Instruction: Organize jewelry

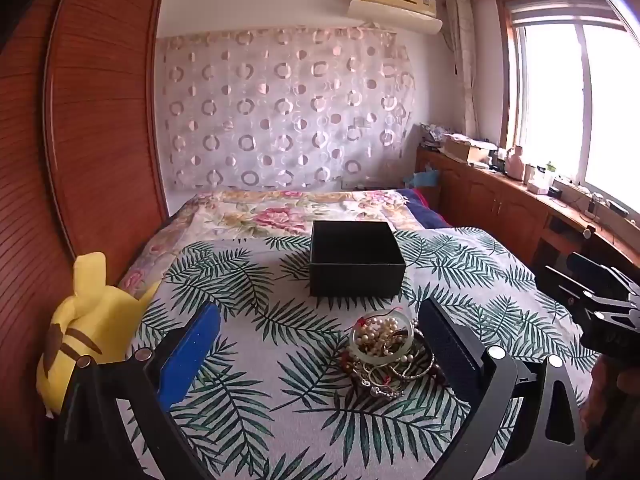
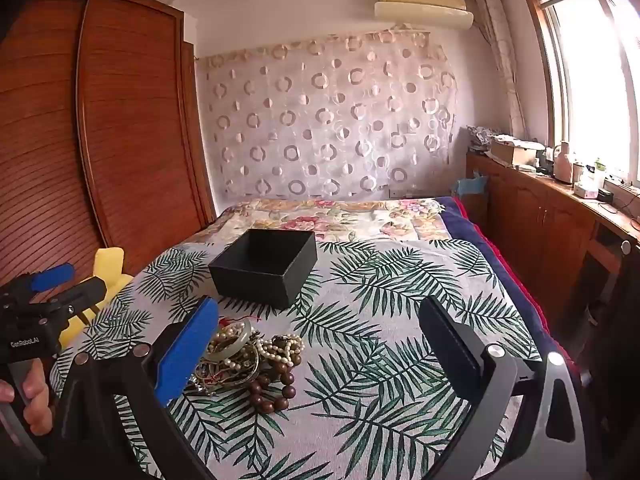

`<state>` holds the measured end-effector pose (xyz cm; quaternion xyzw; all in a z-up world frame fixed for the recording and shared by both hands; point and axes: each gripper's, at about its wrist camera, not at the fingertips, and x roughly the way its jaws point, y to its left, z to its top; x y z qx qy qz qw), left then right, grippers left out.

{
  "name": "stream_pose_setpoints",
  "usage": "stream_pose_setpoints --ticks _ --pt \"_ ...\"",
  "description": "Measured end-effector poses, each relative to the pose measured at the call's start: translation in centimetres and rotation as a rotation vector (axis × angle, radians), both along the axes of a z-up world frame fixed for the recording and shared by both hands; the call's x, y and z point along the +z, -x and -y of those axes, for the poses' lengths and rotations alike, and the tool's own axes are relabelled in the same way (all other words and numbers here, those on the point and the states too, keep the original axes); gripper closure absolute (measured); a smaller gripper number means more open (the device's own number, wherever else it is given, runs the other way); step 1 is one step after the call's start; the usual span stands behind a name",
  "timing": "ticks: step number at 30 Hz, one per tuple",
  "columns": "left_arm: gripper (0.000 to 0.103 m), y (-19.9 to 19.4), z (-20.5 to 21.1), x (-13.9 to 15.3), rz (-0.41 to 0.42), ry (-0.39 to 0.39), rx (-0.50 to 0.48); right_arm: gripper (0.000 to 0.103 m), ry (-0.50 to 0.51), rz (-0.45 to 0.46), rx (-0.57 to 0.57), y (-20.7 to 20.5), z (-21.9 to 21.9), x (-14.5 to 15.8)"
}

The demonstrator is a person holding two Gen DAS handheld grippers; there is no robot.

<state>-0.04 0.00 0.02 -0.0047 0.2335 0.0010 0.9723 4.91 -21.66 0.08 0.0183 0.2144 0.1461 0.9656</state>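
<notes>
A heap of jewelry (image 1: 384,356) lies on the palm-leaf bedspread: pearl strands, thin bangles, a pale green bangle (image 1: 380,340) on top, and brown wooden beads (image 2: 276,388). Behind it stands an open black box (image 1: 356,260), which looks empty. My left gripper (image 1: 320,308) is open above the spread, and the heap sits just inside its right finger. My right gripper (image 2: 320,306) is also open, with the jewelry heap (image 2: 248,356) beside its blue left finger and the black box (image 2: 264,268) beyond. Neither gripper holds anything.
A yellow plush toy (image 1: 92,320) lies at the bed's left edge against the wooden wardrobe (image 1: 100,120). A low wooden cabinet (image 2: 540,216) with clutter on top runs under the window on the right. A hand (image 2: 32,400) holds the left gripper (image 2: 76,280).
</notes>
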Motion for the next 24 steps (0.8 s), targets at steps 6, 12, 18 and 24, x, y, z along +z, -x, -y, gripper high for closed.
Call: stream_pose_setpoints --ticks 6,12,18,24 --pt "0.007 -0.24 0.03 -0.09 -0.007 -0.004 0.007 0.002 0.001 -0.012 -0.001 -0.09 -0.01 -0.07" --pt "0.007 -0.1 0.04 0.19 -0.001 0.004 0.004 0.002 0.0 -0.011 0.003 -0.07 -0.04 -0.07" --pt "0.007 -0.18 -0.44 0.2 0.003 0.006 0.003 0.002 -0.001 -0.011 0.001 -0.09 0.0 -0.11" --pt "0.007 -0.08 -0.06 0.41 0.004 0.004 0.003 0.002 0.001 -0.012 0.001 -0.05 -0.04 -0.03"
